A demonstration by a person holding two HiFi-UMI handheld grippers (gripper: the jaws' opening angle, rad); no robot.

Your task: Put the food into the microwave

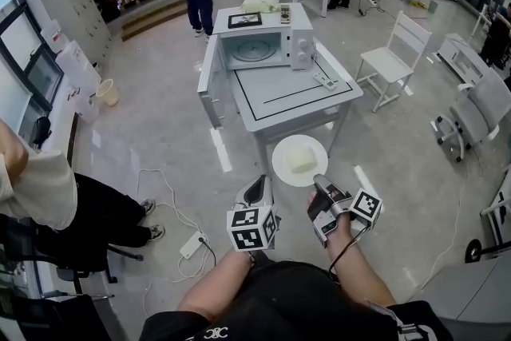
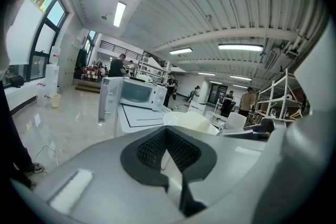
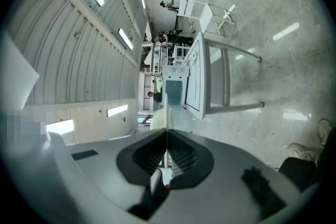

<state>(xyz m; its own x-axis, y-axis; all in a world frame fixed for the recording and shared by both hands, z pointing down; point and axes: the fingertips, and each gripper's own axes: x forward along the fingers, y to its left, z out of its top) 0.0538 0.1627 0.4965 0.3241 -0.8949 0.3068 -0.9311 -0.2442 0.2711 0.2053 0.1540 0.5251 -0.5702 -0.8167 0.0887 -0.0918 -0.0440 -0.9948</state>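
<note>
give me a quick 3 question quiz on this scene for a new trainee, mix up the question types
1. Is the door of the microwave open or shut?
2. True or false: the right gripper is shut on the rim of the plate.
3. What lies on the plate? A: a pale block of food. B: a red apple. C: nothing.
Key: 1 open; 2 true; 3 A.
</note>
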